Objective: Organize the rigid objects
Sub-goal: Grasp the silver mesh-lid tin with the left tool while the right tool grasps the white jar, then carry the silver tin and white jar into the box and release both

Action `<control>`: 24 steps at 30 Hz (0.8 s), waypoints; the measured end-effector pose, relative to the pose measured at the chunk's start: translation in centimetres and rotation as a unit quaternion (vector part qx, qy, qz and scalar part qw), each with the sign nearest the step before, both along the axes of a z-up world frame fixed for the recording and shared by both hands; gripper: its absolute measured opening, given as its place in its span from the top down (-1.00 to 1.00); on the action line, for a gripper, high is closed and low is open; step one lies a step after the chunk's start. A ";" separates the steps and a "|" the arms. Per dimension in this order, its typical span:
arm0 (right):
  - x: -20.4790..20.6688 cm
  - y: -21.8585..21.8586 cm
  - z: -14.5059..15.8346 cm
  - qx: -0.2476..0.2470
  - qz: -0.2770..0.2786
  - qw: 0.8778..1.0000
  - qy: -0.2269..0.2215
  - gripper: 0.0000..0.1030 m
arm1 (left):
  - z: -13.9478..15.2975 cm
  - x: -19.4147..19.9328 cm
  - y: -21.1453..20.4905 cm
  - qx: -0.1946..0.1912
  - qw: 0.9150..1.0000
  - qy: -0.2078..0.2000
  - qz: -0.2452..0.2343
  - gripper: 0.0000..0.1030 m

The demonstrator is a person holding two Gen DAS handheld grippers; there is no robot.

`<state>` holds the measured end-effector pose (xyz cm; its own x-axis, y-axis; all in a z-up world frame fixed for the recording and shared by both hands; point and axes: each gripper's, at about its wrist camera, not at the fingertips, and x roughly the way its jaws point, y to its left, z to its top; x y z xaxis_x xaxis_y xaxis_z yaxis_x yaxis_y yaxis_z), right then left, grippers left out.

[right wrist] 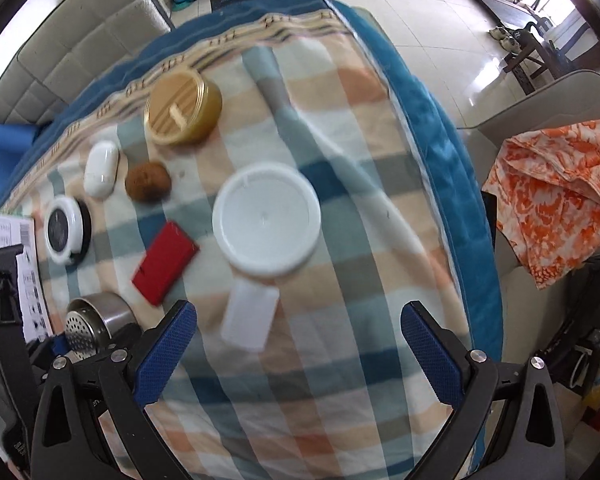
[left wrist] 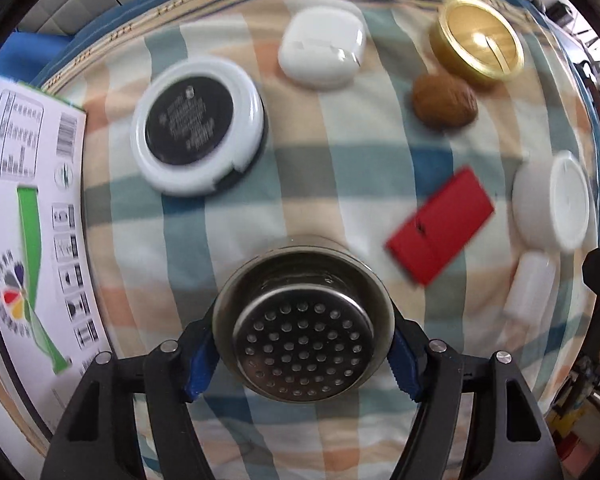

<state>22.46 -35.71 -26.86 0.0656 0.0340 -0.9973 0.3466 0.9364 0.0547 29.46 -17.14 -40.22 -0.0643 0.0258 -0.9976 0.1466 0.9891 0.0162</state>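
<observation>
My left gripper [left wrist: 302, 356] is shut on a steel strainer cup [left wrist: 303, 320] with a perforated bottom, held over the checked cloth [left wrist: 260, 208]; the cup also shows in the right wrist view [right wrist: 94, 322]. My right gripper [right wrist: 296, 344] is open and empty, just short of a small white bottle [right wrist: 250, 316] lying on its side. Beyond it stands a white round tub [right wrist: 266, 222]. A red box [right wrist: 164, 262], a brown nut-like object [right wrist: 147, 181], a gold tin [right wrist: 182, 107], a white case [right wrist: 101, 168] and a black-and-white round compact [right wrist: 66, 230] lie on the cloth.
A printed cardboard box [left wrist: 28, 240] lies at the left edge of the cloth. A blue blanket [right wrist: 432, 128] borders the cloth on the right, with tiled floor beyond. An orange patterned cloth [right wrist: 560, 192] lies on a chair at the right.
</observation>
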 end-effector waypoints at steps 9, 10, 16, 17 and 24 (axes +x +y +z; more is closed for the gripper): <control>5.7 -0.3 -6.4 0.045 -0.005 0.994 0.096 -0.42 | 0.1 2.2 2.4 -0.020 0.999 0.036 0.027 -0.36; 5.9 -0.2 -6.9 0.041 -0.003 0.994 0.102 -0.41 | 0.2 2.1 2.6 -0.021 0.999 0.034 0.028 -0.37; 6.9 -0.1 -7.6 0.021 -0.004 0.993 0.112 -0.33 | 0.1 0.8 2.4 -0.017 0.999 0.011 0.025 -0.34; 7.2 0.1 -7.4 0.021 -0.004 0.993 0.113 -0.33 | 0.8 0.8 2.5 -0.016 1.000 0.006 0.025 -0.34; 5.2 0.7 -5.8 0.022 0.014 0.995 0.093 -0.31 | 6.0 -1.8 1.7 -0.014 1.000 -0.016 0.011 -0.34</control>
